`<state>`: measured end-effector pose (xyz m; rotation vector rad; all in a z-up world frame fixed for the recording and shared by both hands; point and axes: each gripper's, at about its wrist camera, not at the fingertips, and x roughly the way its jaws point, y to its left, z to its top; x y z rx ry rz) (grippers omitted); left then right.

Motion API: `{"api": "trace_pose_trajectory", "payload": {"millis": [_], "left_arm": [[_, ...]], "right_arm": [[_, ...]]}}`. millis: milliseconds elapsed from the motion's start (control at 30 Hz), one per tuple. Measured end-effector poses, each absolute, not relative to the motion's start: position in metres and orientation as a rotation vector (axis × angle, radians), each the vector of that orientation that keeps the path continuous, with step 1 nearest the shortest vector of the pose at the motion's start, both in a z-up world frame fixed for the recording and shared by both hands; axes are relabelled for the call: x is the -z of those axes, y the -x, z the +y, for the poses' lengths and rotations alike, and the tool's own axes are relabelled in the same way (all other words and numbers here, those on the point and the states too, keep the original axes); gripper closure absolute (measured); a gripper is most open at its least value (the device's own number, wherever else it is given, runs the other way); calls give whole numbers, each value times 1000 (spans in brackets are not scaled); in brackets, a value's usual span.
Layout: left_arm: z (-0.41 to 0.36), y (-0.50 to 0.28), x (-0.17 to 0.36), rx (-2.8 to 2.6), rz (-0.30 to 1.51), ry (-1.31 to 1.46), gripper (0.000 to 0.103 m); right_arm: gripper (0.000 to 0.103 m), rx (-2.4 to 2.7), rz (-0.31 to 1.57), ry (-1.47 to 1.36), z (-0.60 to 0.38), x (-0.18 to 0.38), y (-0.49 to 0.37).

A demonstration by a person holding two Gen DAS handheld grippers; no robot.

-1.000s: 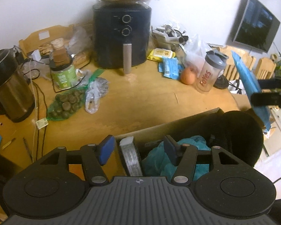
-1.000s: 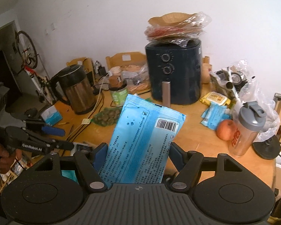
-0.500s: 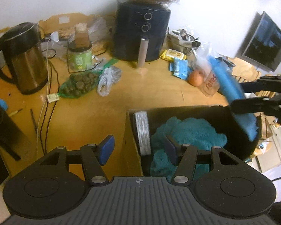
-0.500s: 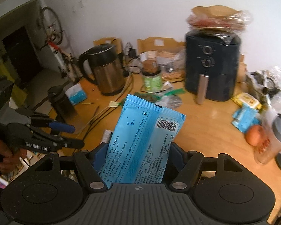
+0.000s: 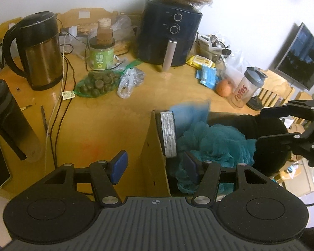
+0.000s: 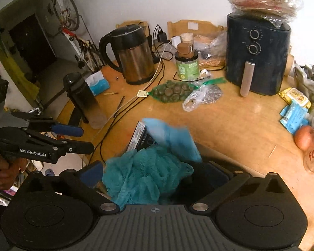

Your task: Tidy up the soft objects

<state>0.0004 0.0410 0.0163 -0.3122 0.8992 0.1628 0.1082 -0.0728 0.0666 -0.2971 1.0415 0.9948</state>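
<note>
A cardboard box stands on the wooden table's near edge. In it lie a teal mesh sponge, a black soft item and a silver-labelled packet. A light blue pack, blurred, sits at the box's far side; it also shows in the right wrist view beside the sponge. My left gripper is open and empty over the box's left wall. My right gripper is open and empty above the box, and shows at the right of the left wrist view.
On the table stand a kettle, an air fryer, a green jar, a bag of dark round pieces, a shaker bottle, an orange fruit, a black flask and cables.
My right gripper has opened and let go of the light blue pack, which has dropped into the box. My left gripper has risen and pulled back a little.
</note>
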Motion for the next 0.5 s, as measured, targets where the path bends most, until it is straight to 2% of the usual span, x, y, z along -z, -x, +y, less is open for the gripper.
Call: {"api": "trace_pose_trajectory", "payload": {"millis": [100,167,500], "left_arm": [[39,-1,-17,-153,899,302,44],[36,-2,-17,-151,901,296,36],[14,-2,-26,-150,902,227,16]], "right_arm": [[0,-967,1037,283,-77,-69,-104],[0,-947,1031,274,-81,-71,-100],[0,-786,1037,295,-99,-72,-74]]}}
